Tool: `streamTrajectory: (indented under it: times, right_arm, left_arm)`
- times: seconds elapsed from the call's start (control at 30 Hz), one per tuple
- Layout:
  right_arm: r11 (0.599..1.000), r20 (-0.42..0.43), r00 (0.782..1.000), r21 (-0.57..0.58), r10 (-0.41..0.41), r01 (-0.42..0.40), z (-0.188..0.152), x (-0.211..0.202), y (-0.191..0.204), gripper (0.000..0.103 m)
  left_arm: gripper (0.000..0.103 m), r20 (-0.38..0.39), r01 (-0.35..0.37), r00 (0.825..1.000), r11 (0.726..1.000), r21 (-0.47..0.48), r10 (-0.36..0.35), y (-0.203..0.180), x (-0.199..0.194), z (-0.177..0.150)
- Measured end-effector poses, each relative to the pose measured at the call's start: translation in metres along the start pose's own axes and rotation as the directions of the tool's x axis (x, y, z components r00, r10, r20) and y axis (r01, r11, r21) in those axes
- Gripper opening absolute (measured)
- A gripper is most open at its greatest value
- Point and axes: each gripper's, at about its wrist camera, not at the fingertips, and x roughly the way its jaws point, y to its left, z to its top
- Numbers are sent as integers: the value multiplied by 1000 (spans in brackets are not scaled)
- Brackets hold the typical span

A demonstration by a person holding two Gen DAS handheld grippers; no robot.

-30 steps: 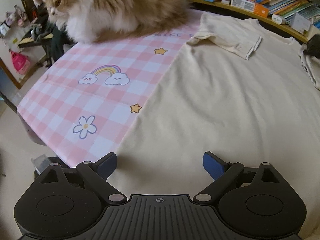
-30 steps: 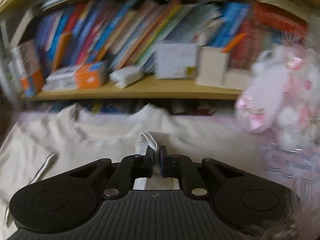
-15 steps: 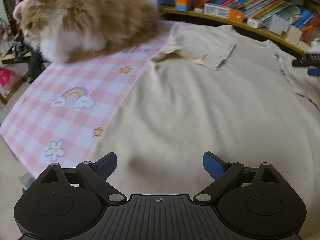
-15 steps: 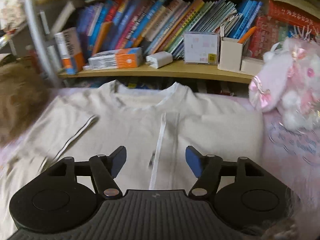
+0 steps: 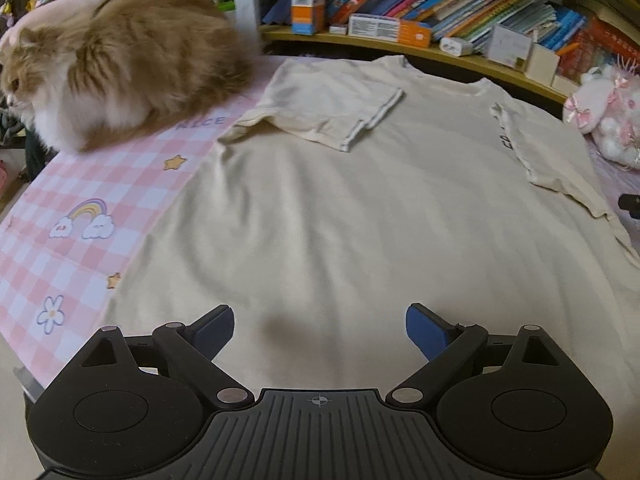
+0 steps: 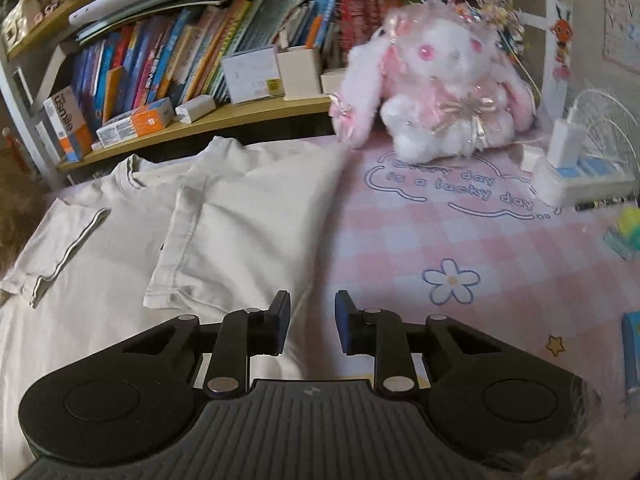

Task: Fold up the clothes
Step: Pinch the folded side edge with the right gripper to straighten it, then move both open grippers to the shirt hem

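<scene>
Cream T-shirt point(image 5: 360, 208) spread flat, both sleeves folded in, left hand-held gripper point(image 5: 319, 326) and right hand-held gripper point(image 6: 309, 322) empty, jaws apart.

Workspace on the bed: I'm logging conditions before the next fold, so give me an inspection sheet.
Surface: pink checked sheet with rainbow, star and flower prints.
Job's things: cream T-shirt spread flat, both sleeves folded in over the body.
Clutter: fluffy cat lying on the sheet beside the shirt's left sleeve; pink plush rabbit at the head of the bed.
Grippers: left gripper open wide above the shirt's lower part, holding nothing; right gripper partly open over the shirt's right edge, holding nothing.
Cables: power strip with a white charger and looped white cords.
Surroundings: wooden shelf packed with books and boxes.
</scene>
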Motion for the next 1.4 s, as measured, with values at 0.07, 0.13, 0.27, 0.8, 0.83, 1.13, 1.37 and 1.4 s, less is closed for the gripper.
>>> streamTrajectory:
  times: [0.07, 0.13, 0.27, 0.8, 0.83, 1.13, 1.37, 1.4]
  right_arm:
    - [1000, -11, 1000, 14, 15, -15, 1, 2, -4, 26]
    - [999, -22, 999, 19, 31, -31, 2, 6, -4, 33]
    - [998, -68, 996, 35, 63, -61, 1, 18, -6, 28]
    - [996, -49, 996, -52, 73, -75, -9, 2, 5, 54]
    - [995, -41, 996, -60, 82, -84, -11, -5, 9, 60]
    - [982, -2, 996, -167, 88, -87, -57, -74, 46, 84]
    - [982, 4, 999, -188, 33, -32, -103, -110, 74, 94]
    - [983, 8, 1000, -180, 23, -21, -106, -113, 77, 94]
  left_arm:
    - [95, 0, 0, 1000, 1000, 1, 0, -6, 0, -1]
    - [95, 2, -2, 1000, 1000, 0, 2, -12, -1, -3]
    - [95, 6, -13, 1000, 1000, -8, 13, -21, -4, -5]
    - [95, 30, -61, 998, 995, -76, 63, -16, -17, -17]
    - [95, 37, -56, 998, 995, -78, 59, -15, -18, -15]
    - [95, 99, 41, 994, 999, -21, -39, 3, -22, -10]
    - [95, 111, 99, 989, 995, 15, -100, 37, -29, -21]
    - [95, 109, 107, 988, 994, 21, -109, 43, -30, -24]
